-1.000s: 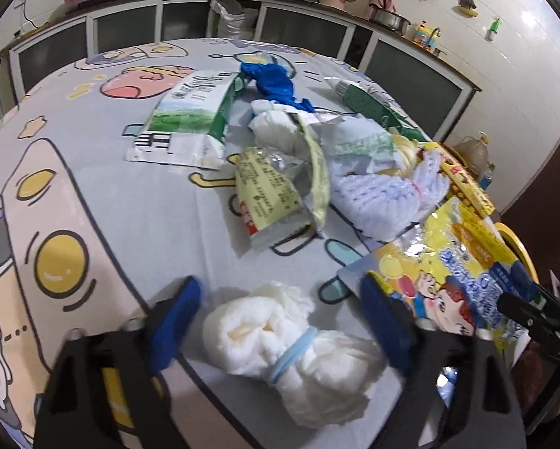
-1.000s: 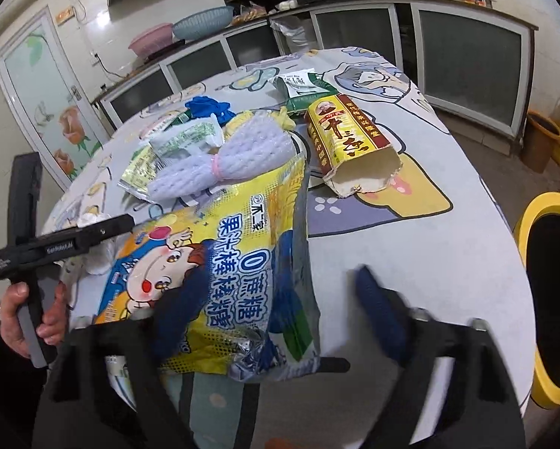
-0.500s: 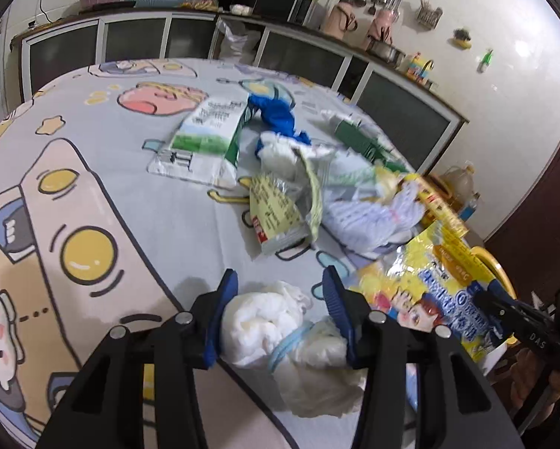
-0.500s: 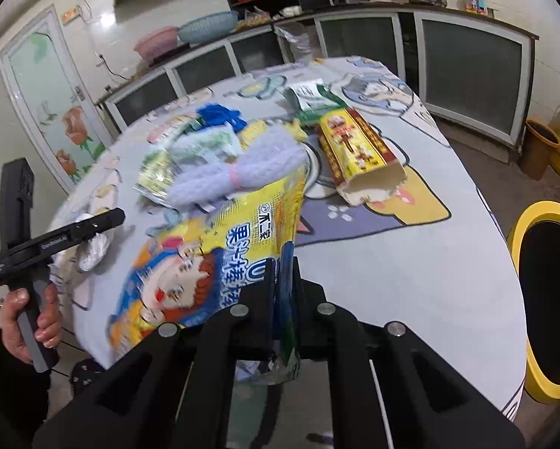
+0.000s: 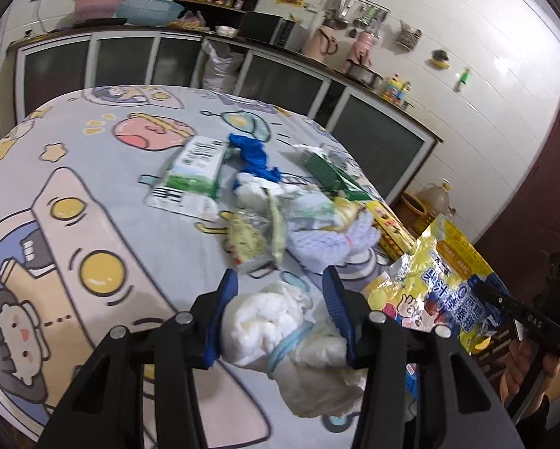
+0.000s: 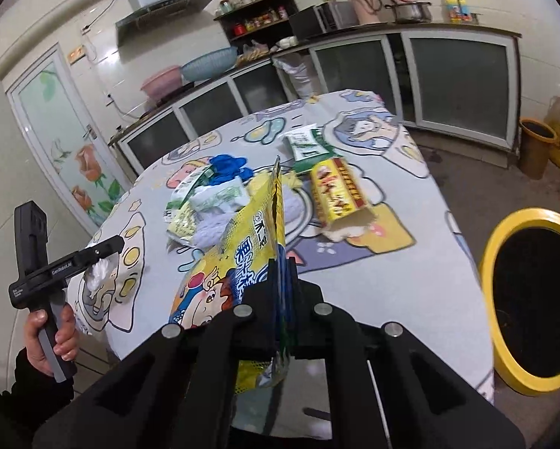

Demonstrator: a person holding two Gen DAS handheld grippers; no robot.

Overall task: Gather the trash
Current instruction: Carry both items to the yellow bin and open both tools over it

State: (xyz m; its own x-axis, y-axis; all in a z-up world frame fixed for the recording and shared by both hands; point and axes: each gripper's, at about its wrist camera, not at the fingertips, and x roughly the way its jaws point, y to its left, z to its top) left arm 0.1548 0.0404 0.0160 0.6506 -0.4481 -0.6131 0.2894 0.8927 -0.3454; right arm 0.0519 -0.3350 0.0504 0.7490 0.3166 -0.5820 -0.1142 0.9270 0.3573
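Yellow bin, apparently beside table.

The left gripper has its blue-padded fingers pressed against both sides of a white wad, lifted clear of the surface below. In the right wrist view, a bare hand in a dark sleeve grips its handle. The right gripper has its jaws clamped together on a yellow candy bag, which it holds upright, edge-on.
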